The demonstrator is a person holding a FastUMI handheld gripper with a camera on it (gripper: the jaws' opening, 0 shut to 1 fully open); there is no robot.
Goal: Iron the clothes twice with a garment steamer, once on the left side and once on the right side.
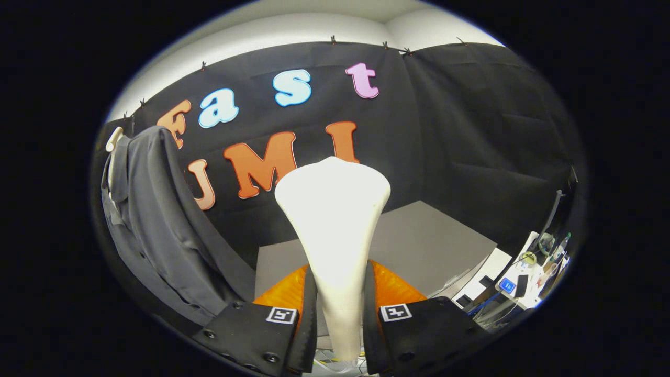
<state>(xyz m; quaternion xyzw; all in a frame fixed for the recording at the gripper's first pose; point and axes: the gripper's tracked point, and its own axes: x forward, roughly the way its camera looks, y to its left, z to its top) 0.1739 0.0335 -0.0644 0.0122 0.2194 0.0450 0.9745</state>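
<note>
Over on the left, the grey shirt (pixel 157 225) hangs against the booth wall, apart from the steamer. Centre stage: the gripper (pixel 339 314) clamps the white garment steamer (pixel 335 230) upright, both fingers pressing its narrow handle, head flaring above the grey table (pixel 434 241).

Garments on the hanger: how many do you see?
1: a dark grey shirt hanging beside the claw, which is shut on the steamer. Others may hide behind it.

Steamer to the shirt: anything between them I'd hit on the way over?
Nothing visible. The gripper is shut on the steamer, whose head stands up ahead of the fingers. The grey shirt hangs off to its side against the black cloth wall, with open space between.
</note>
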